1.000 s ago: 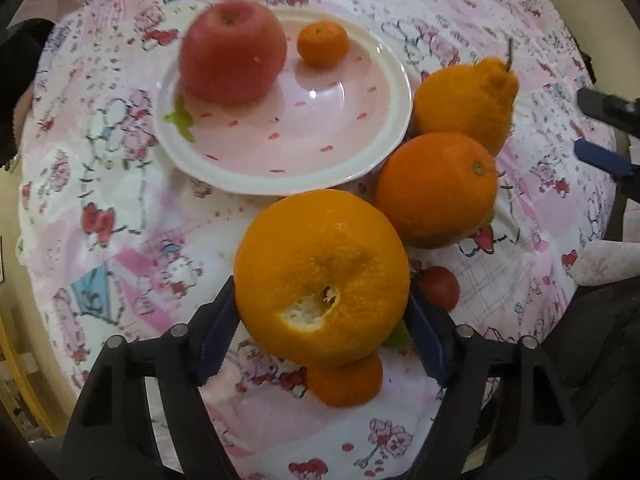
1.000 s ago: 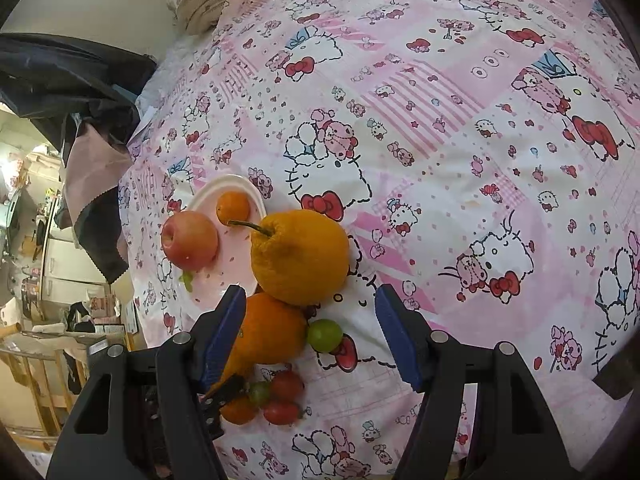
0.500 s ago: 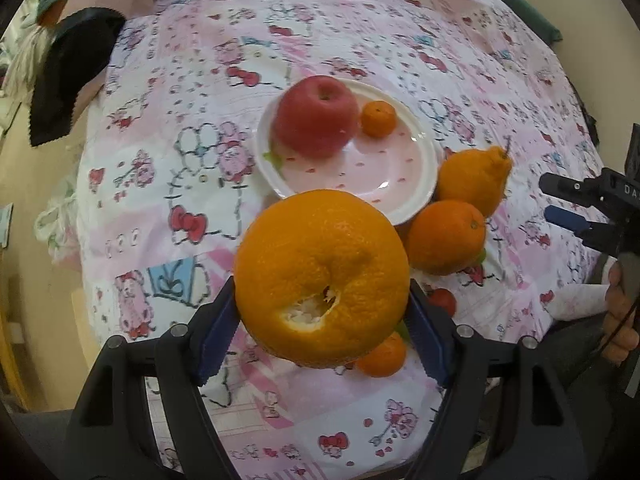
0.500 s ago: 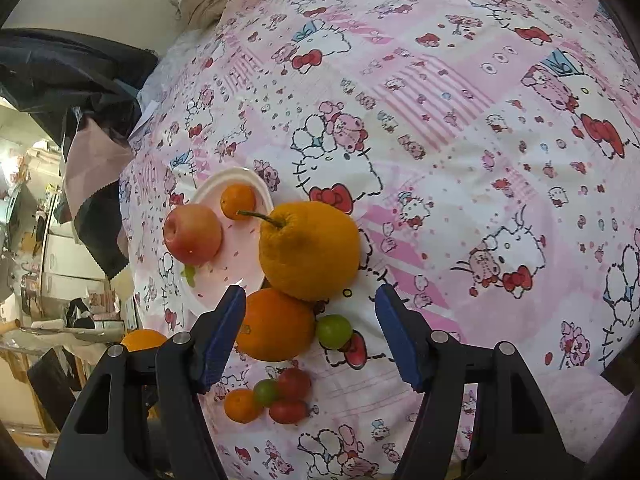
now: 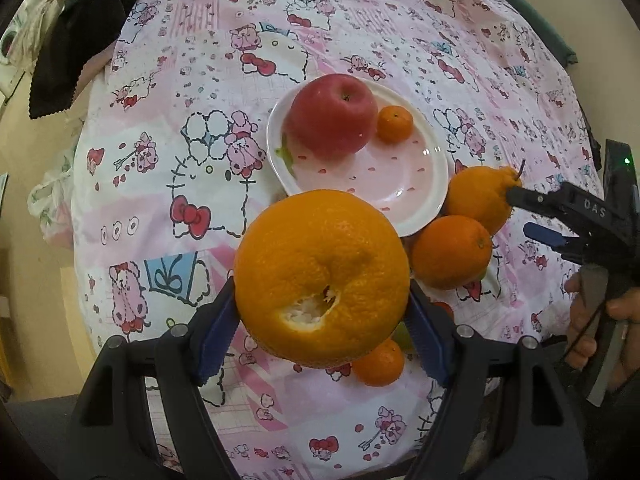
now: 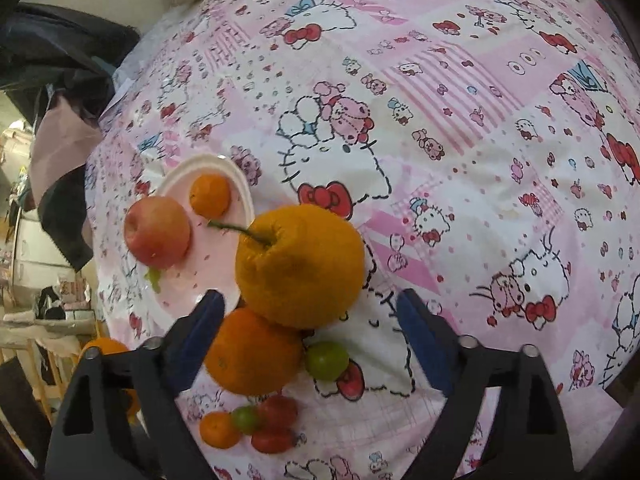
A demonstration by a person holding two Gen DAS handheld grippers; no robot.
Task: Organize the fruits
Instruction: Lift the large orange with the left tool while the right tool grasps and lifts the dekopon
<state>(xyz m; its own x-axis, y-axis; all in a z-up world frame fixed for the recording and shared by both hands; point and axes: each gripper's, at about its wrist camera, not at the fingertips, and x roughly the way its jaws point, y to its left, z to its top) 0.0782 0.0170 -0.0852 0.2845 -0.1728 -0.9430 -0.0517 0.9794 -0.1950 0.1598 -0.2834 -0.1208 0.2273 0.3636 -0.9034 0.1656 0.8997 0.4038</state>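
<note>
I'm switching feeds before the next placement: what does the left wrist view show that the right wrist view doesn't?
Only the left wrist view: the peeled-patch orange clamped in the left tongs, and the right tongs from outside, near the stemmed citrus.

Only the right wrist view: a green fruit and red tomatoes, and the right tongs' open, empty gap.

Both: the plate with the apple and small mandarin.

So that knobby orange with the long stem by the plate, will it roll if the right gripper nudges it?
Probably not far: the knobby orange is pear-shaped with a raised neck, so it would likely wobble or pivot. It leans against the round orange and the plate rim, which may block it. The thin stem looks snappable; avoid gripping there.
</note>
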